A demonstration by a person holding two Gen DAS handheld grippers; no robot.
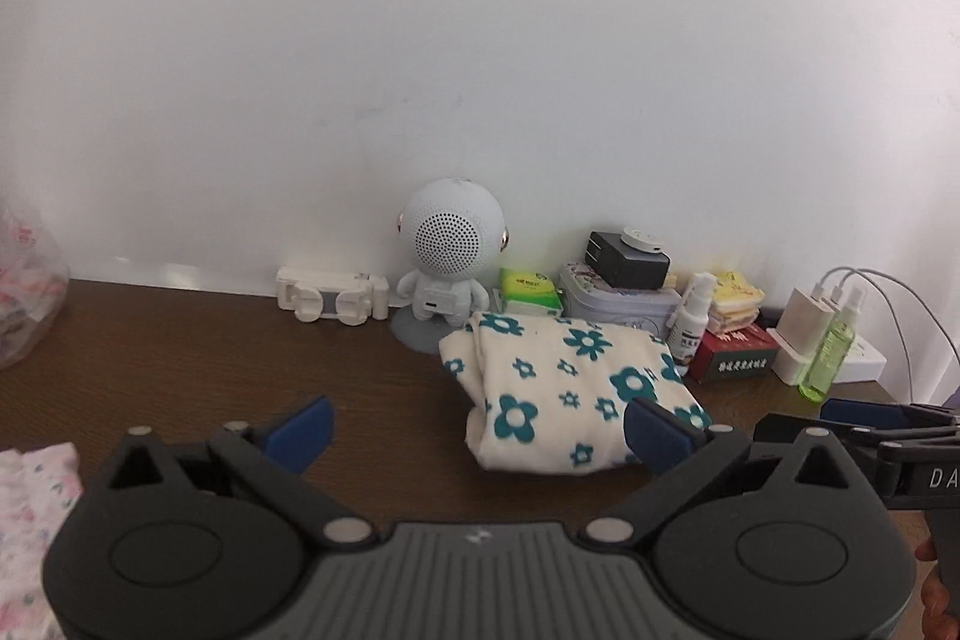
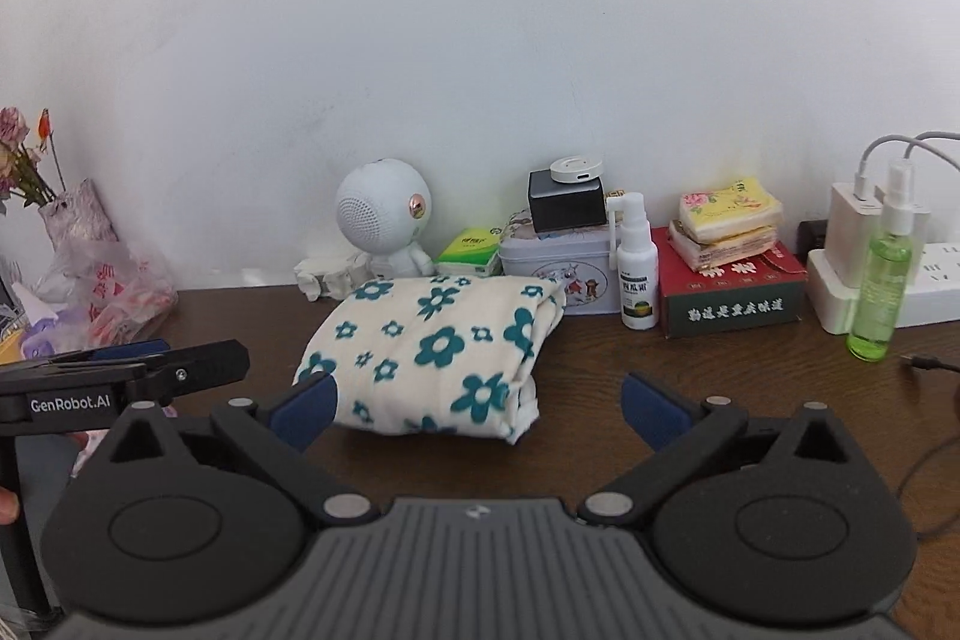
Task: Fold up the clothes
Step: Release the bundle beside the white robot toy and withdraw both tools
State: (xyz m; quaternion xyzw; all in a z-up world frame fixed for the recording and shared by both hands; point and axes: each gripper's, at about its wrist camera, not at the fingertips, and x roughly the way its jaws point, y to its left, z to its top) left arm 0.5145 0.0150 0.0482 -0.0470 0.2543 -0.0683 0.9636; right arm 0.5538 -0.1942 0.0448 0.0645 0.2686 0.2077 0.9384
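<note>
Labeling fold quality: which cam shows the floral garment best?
Right wrist: the folded floral garment lies nearly whole between the open fingers, its layered edge visible at right. In the left wrist view the garment sits off-centre, its near corner hidden behind the left claw's right finger.

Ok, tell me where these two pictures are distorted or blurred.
Left wrist view: fisheye bends the table edge, corners vignette dark, and the folded floral cloth looks slightly soft. Right wrist view: the same barrel bend, the wall evenly lit without glare, and print on the red box reads fairly sharp.
</note>
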